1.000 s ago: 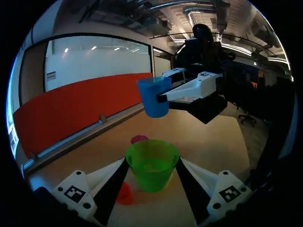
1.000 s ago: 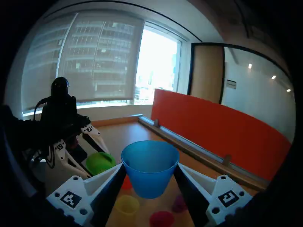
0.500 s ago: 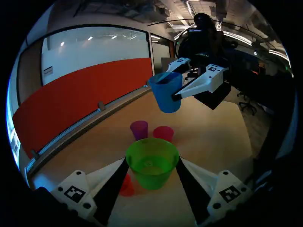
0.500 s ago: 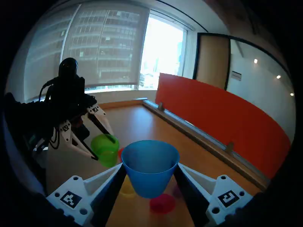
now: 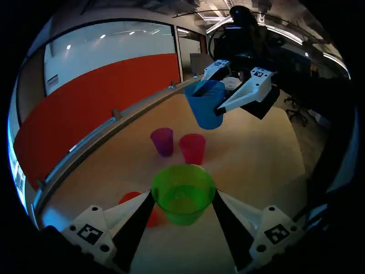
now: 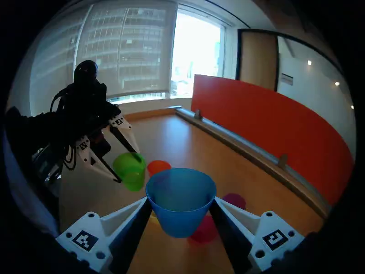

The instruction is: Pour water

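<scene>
The green cup (image 5: 183, 194) is clamped between both fingers of the left gripper (image 5: 182, 197), and the blue cup (image 6: 180, 201) is clamped likewise by the right gripper (image 6: 180, 206). Both are held above the wooden table (image 5: 260, 150), where a purple cup (image 5: 162, 141) and a red cup (image 5: 192, 148) are set just beside each other.

White fingers (image 5: 107, 220) with black edges, square markers (image 5: 90, 233).
</scene>
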